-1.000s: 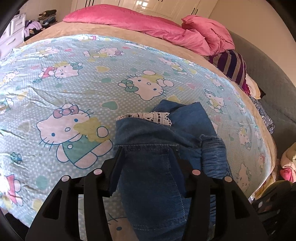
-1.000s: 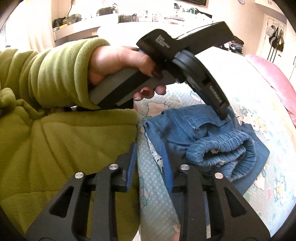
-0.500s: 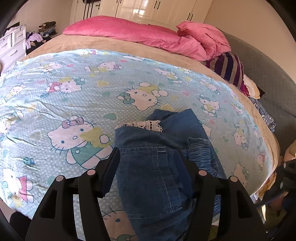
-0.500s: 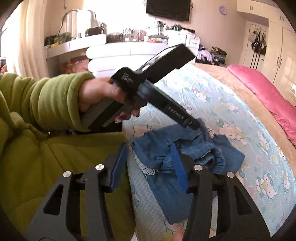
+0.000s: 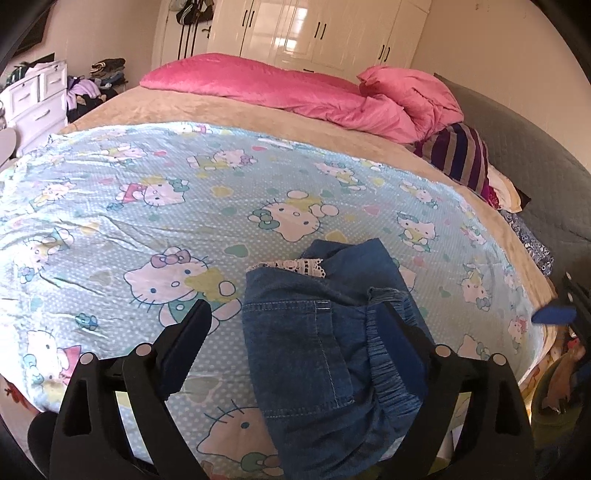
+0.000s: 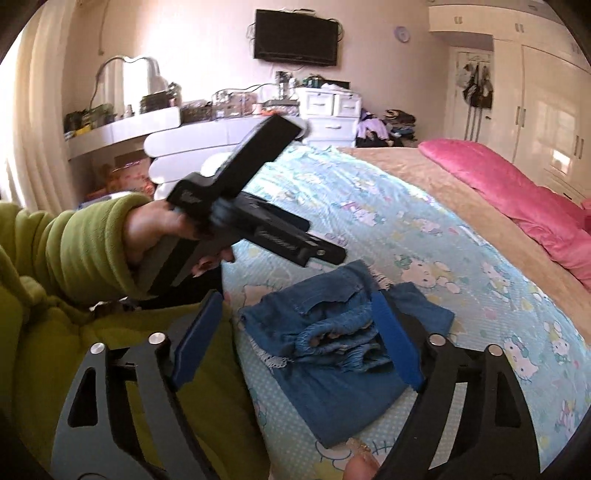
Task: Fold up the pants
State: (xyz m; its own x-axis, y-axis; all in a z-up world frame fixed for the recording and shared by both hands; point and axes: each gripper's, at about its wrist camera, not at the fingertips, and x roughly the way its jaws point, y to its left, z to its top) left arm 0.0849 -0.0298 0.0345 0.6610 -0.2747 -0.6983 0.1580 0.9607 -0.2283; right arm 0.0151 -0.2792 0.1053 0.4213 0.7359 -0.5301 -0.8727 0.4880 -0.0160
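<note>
Through my left wrist camera, the only storage I can pick out is the white drawer unit (image 5: 35,99) at the far left with all its drawers pushed in, and the wardrobe (image 5: 314,33) behind the bed with its doors closed; I cannot tell what either holds. The pants (image 5: 325,343) are a small blue denim pair, bunched into a rough folded heap near the bed's near edge on the cartoon-cat sheet (image 5: 147,206). A stitched pocket faces up, a strip of white lace trim (image 5: 291,265) peeks out at the far side, and the gathered elastic waistband lies to the right. My left gripper (image 5: 297,341) is spread wide above them, gripping nothing.

From my right wrist camera, the same denim heap (image 6: 332,347) sits on the sheet close to my green-sleeved body, waistband opening toward me. My right gripper (image 6: 295,339) is likewise released, fingers well apart and off the cloth.
</note>
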